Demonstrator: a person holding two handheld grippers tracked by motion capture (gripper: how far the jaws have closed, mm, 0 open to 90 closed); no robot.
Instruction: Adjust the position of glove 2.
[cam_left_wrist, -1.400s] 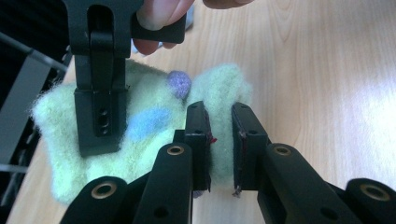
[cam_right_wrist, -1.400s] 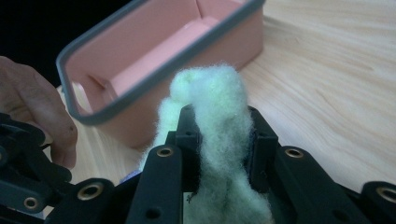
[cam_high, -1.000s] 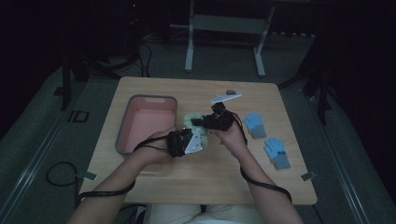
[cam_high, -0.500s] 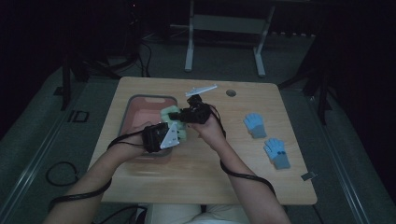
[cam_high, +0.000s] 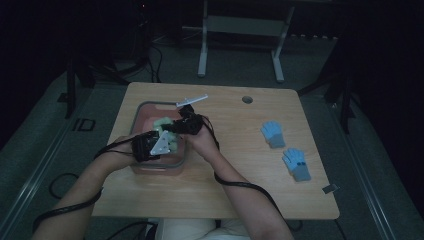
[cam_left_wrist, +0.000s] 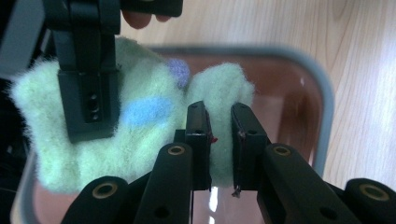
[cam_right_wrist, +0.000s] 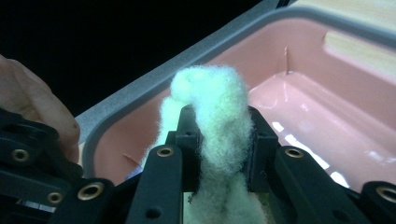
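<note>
High view: both grippers met over the pink tray (cam_high: 142, 111) at the table's (cam_high: 225, 200) left side. The left gripper (cam_high: 152, 145) and right gripper (cam_high: 184, 124) held a pale green fuzzy glove (cam_high: 165, 131) between them above the tray. Two blue gloves (cam_high: 272, 133) lay well apart on the right.

Left gripper view: the jaws stood narrow, clamped on the glove's (cam_left_wrist: 140, 121) edge; the other gripper gripped its far side.

Right gripper view: the jaws pinched a fold of the glove (cam_right_wrist: 210, 107) above the tray's (cam_right_wrist: 327, 116) interior.
</note>
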